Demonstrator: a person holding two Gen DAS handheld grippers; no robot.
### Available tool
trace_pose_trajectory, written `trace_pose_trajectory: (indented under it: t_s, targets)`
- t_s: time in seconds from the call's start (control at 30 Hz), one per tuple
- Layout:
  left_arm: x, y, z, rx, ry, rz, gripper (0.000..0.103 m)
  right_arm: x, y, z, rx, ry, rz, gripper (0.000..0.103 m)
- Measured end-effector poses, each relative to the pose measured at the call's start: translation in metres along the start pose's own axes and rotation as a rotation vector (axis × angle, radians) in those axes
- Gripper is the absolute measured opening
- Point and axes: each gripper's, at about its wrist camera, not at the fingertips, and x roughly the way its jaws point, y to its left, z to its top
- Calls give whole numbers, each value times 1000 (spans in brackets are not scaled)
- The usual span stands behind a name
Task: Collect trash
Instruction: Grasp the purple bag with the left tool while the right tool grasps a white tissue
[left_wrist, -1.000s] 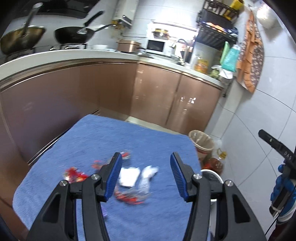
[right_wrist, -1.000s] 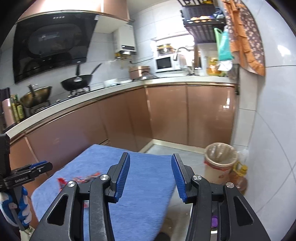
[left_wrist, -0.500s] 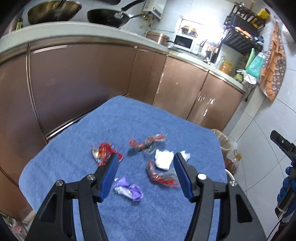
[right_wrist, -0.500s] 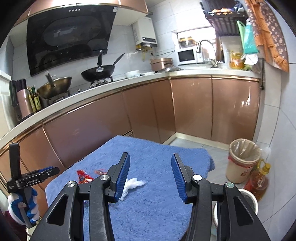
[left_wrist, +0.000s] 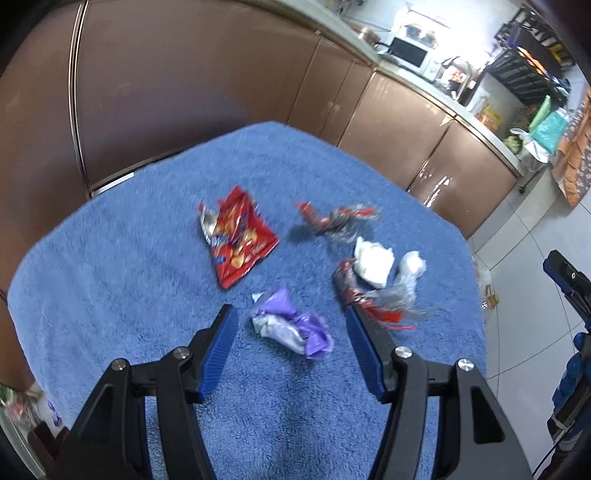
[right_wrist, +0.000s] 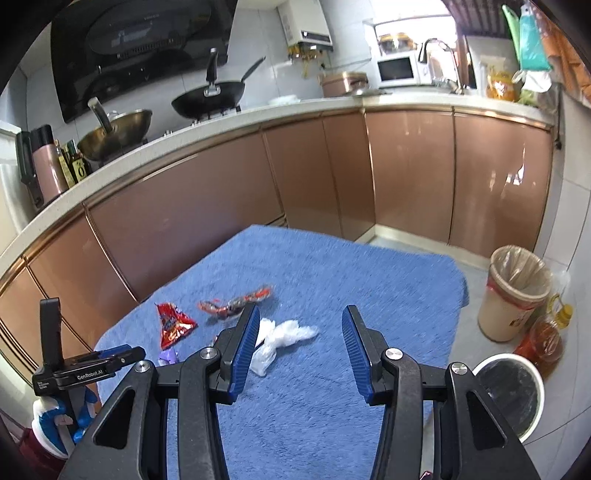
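Observation:
Several pieces of trash lie on a blue towel (left_wrist: 122, 280). A red snack bag (left_wrist: 236, 240), a crumpled purple wrapper (left_wrist: 291, 325), a red and clear twisted wrapper (left_wrist: 336, 218), white tissue (left_wrist: 373, 260) and a red-silver wrapper (left_wrist: 376, 299) show in the left wrist view. My left gripper (left_wrist: 290, 317) is open, its fingers either side of the purple wrapper, just above it. My right gripper (right_wrist: 299, 314) is open and empty above the towel (right_wrist: 332, 266), near the white tissue (right_wrist: 284, 334). The red bag (right_wrist: 171, 323) lies to its left.
A beige lined trash bin (right_wrist: 517, 291) stands on the floor right of the towel, with oil bottles (right_wrist: 543, 339) and a white-rimmed bin (right_wrist: 511, 395) beside it. Copper kitchen cabinets (right_wrist: 314, 177) run behind, with pans on the counter.
My left gripper has tilted down and moved closer over the trash, now framing the purple wrapper. My right gripper has tilted down, bringing the towel and trash into view.

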Motion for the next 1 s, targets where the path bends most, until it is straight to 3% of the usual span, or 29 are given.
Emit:
trace_pose_trajectory:
  t_s: [0.57, 0.8, 1.0]
  targets:
    - [51, 0, -1, -15, 72, 2, 57, 95, 30, -2, -50, 154, 77, 46]
    - [66, 3, 1, -23, 95, -38, 42, 146, 62, -5, -99, 259, 145, 46]
    - [72, 12, 2, -37, 100, -78, 38, 185, 74, -6, -89, 353, 150, 45]
